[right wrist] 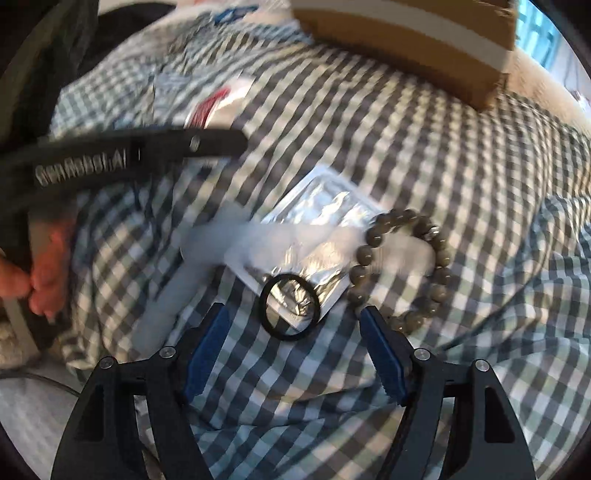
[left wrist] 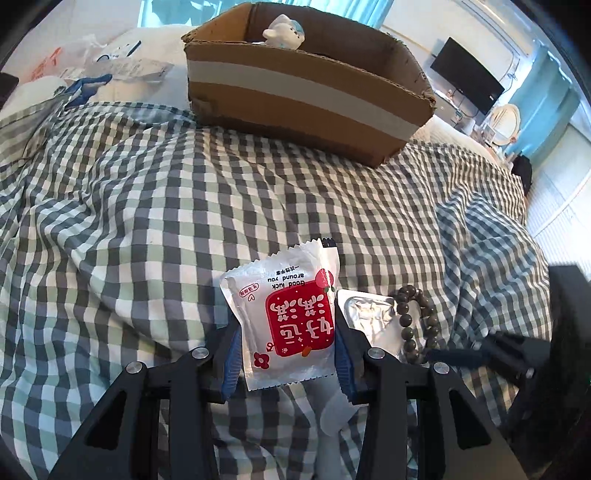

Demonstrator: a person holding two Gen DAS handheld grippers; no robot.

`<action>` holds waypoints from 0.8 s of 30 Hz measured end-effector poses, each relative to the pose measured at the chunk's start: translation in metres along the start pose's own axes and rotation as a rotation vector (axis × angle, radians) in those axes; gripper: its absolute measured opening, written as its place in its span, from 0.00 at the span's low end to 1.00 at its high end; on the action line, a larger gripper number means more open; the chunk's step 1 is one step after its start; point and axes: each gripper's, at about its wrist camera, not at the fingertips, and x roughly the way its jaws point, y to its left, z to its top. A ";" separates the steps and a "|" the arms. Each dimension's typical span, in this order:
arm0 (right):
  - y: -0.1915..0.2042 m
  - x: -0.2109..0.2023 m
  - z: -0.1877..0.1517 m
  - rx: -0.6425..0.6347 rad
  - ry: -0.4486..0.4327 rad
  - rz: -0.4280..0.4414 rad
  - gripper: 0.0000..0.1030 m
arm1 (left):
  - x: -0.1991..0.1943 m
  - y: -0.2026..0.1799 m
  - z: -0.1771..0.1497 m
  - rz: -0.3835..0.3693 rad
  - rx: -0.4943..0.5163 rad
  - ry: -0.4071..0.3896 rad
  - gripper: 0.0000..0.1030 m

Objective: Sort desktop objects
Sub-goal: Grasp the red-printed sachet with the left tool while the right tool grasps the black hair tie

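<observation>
1. Your left gripper pinches a white sachet by its sides; its red label reads "Good luck around you", upside down
2. Your right gripper, jaws wide and empty, tilts down over a black hair tie lying on a foil packet, with a bead bracelet just beside
3. A cardboard box sits farther back on the checked bedcover

One cardboard box, one toy figure, one snack packet, one foil pack, one bead bracelet, one black ring
</observation>
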 end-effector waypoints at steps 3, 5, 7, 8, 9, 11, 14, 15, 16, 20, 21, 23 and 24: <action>-0.001 0.010 0.000 0.014 0.019 0.001 0.31 | 0.000 0.000 -0.001 0.007 0.008 0.002 0.42; -0.006 0.014 -0.001 0.040 0.032 -0.002 0.23 | 0.001 -0.001 -0.002 0.007 0.010 0.003 0.42; -0.007 0.010 -0.003 0.047 0.022 0.000 0.18 | 0.000 -0.001 -0.002 0.006 0.009 0.003 0.42; -0.008 0.008 -0.004 0.050 0.015 0.000 0.17 | 0.001 -0.001 -0.002 0.007 0.010 0.003 0.42; -0.008 0.006 -0.006 0.053 0.014 -0.001 0.13 | 0.001 -0.001 -0.002 0.008 0.011 0.005 0.42; -0.006 0.000 -0.009 0.061 0.008 -0.003 0.08 | 0.000 -0.002 -0.003 0.013 0.017 0.005 0.42; -0.009 -0.010 -0.015 0.082 -0.008 -0.003 0.08 | -0.003 -0.003 -0.006 0.018 0.025 0.002 0.42; -0.010 -0.014 -0.018 0.095 -0.016 -0.003 0.07 | -0.005 -0.003 -0.007 0.016 0.023 0.001 0.42; -0.010 -0.017 -0.020 0.102 -0.016 -0.001 0.07 | -0.006 -0.003 -0.008 0.017 0.022 0.000 0.42; -0.012 -0.028 -0.033 0.141 -0.032 0.001 0.07 | -0.012 0.000 -0.012 0.015 0.008 -0.011 0.42; -0.017 -0.032 -0.033 0.152 -0.042 -0.002 0.07 | -0.015 0.001 -0.013 0.017 0.006 -0.015 0.42; -0.023 -0.041 -0.034 0.178 -0.064 -0.004 0.07 | -0.018 0.001 -0.014 0.019 0.006 -0.024 0.42; -0.028 -0.045 -0.036 0.191 -0.074 -0.005 0.07 | -0.021 0.001 -0.015 0.017 0.008 -0.031 0.42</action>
